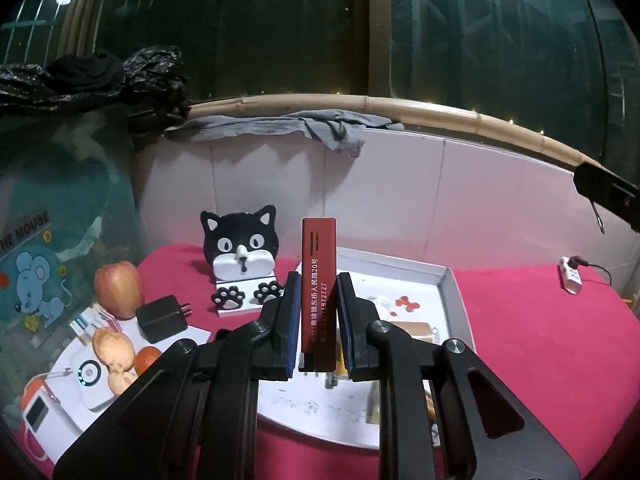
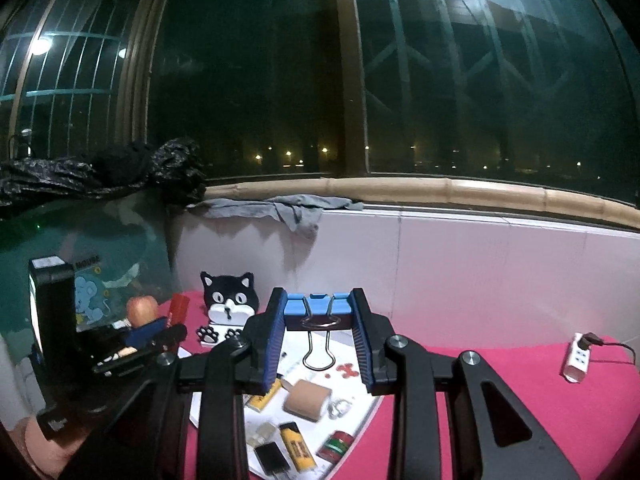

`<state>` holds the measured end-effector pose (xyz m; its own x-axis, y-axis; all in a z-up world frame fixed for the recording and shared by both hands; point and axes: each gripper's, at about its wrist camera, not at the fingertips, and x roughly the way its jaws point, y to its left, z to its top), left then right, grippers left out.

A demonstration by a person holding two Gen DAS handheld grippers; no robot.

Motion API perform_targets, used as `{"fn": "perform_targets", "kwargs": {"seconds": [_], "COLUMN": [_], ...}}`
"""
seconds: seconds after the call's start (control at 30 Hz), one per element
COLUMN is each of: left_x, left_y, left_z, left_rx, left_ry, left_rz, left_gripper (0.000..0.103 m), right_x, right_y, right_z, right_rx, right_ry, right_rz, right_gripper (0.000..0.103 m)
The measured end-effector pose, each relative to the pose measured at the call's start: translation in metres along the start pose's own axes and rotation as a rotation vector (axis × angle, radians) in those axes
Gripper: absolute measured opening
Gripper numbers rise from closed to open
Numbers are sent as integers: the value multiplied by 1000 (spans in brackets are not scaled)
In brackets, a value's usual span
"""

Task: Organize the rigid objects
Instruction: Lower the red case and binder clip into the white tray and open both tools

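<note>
Bare red cloth [image 2: 500,392] is lying open at three o'clock; the cat figure [image 1: 240,264] and apple [image 1: 117,288] are crowding ten o'clock.

Red card [image 1: 319,280]: white Chinese address line, "20号", digits below. Mouse poster [image 1: 36,276]: "THE MOUSE".

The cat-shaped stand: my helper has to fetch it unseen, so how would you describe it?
On the red tablecloth, by the white wall, just left of the white tray. The cat-shaped stand is black and white with paw prints at its base, unlike the apple further left.
</note>
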<state>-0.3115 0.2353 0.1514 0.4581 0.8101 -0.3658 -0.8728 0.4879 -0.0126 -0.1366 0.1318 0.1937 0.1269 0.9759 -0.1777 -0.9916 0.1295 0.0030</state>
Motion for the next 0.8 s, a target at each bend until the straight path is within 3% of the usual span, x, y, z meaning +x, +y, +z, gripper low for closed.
{"fn": "perform_targets", "kwargs": {"seconds": [0.4, 0.6, 0.8], "left_x": [31, 65, 115], "left_y": [12, 3, -5], "left_z": [15, 21, 14], "left_rx": [29, 57, 61], "left_ry": [39, 102, 228], "left_rz": [26, 21, -10], "left_gripper": [17, 17, 17], "right_x": [41, 73, 117], "right_y": [14, 7, -10], "right_z": [10, -4, -41], "right_rx": [27, 85, 169], "right_ry": [44, 131, 282], "right_rz": [56, 57, 34], "right_gripper": [31, 31, 31]}}
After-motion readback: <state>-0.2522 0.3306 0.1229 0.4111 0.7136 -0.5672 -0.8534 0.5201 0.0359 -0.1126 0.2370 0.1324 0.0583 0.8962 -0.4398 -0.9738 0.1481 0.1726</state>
